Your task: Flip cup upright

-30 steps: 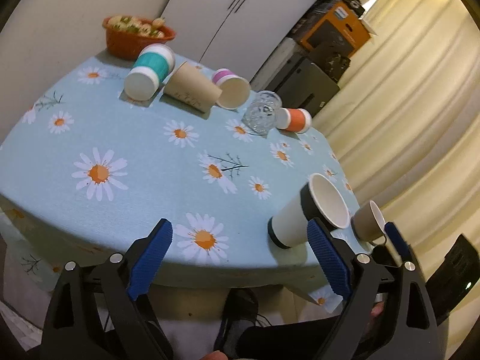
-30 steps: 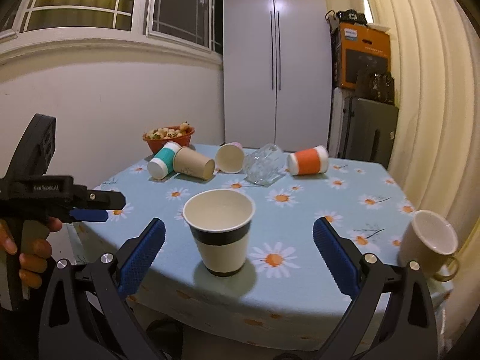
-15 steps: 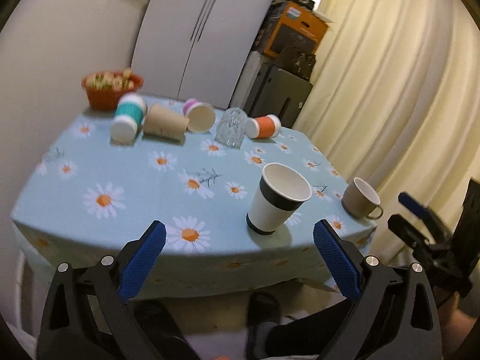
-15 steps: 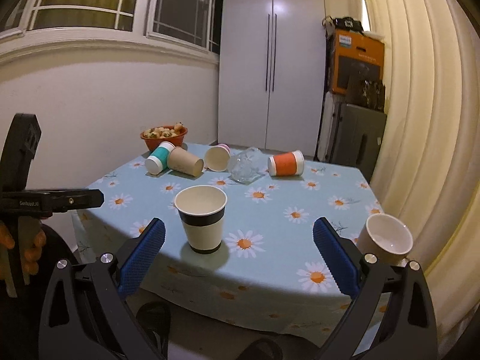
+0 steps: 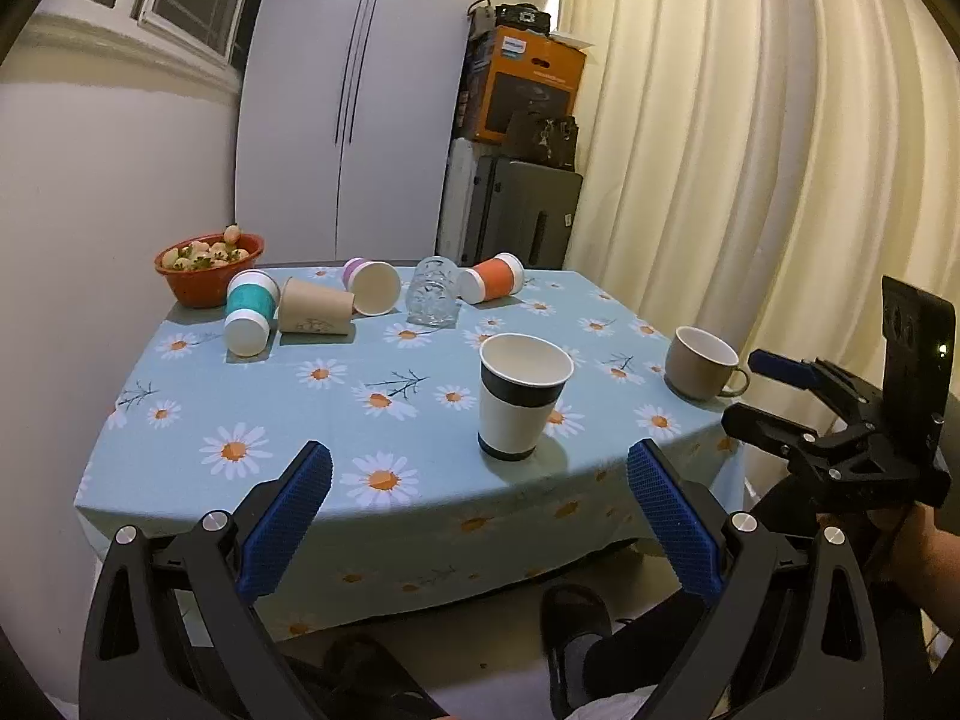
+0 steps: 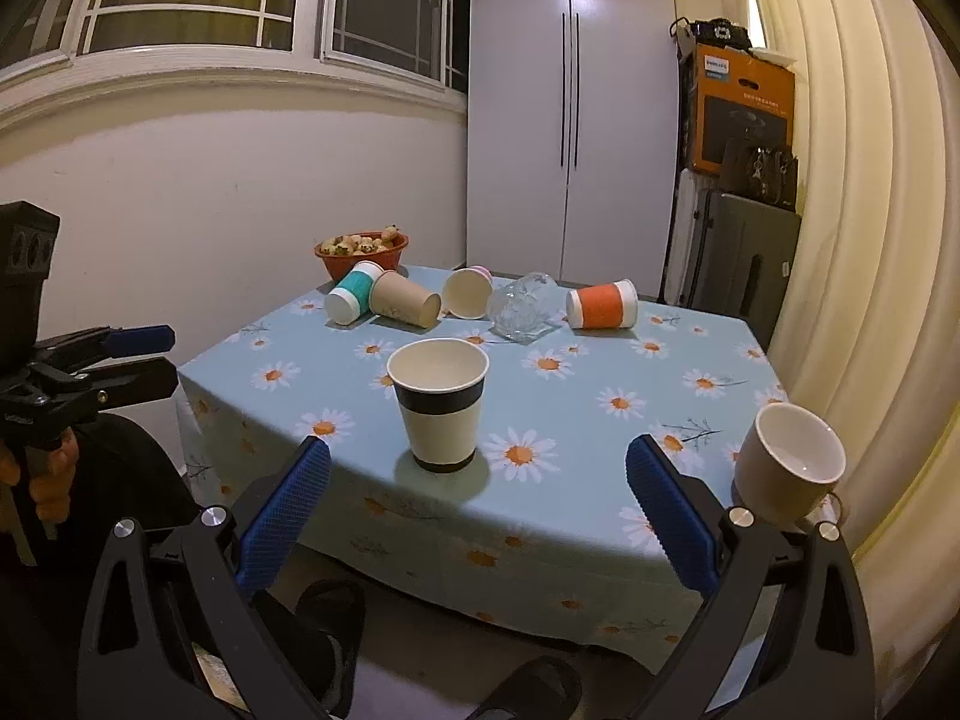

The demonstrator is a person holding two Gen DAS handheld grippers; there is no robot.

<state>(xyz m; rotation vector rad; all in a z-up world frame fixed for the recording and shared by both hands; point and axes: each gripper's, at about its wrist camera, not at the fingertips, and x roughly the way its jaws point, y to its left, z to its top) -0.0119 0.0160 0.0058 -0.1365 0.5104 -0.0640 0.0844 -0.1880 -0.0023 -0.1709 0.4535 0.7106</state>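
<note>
A white paper cup with a dark band (image 5: 521, 397) (image 6: 439, 405) stands upright near the table's front edge. A beige mug (image 5: 699, 370) (image 6: 786, 465) stands upright at the front right corner. At the back, a teal cup (image 5: 251, 312) (image 6: 353, 292), a brown cup (image 5: 315, 314) (image 6: 403, 306), a pink-rimmed cup (image 5: 373, 286) (image 6: 468, 292), a glass (image 5: 433, 298) (image 6: 523, 305) and an orange cup (image 5: 492, 278) (image 6: 602, 304) lie on their sides. My left gripper (image 5: 480, 510) and right gripper (image 6: 477, 507) are open, empty, held off the table in front of it.
The table has a blue daisy cloth (image 5: 288, 408) (image 6: 600, 384). An orange bowl of fruit (image 5: 209, 267) (image 6: 362, 252) stands at the back left. A white cupboard, stacked boxes and a curtain are behind and to the right. Feet show on the floor below.
Both grippers have drawn back from the table and away from the banded cup. The left view has levelled out. The cups have not moved.
</note>
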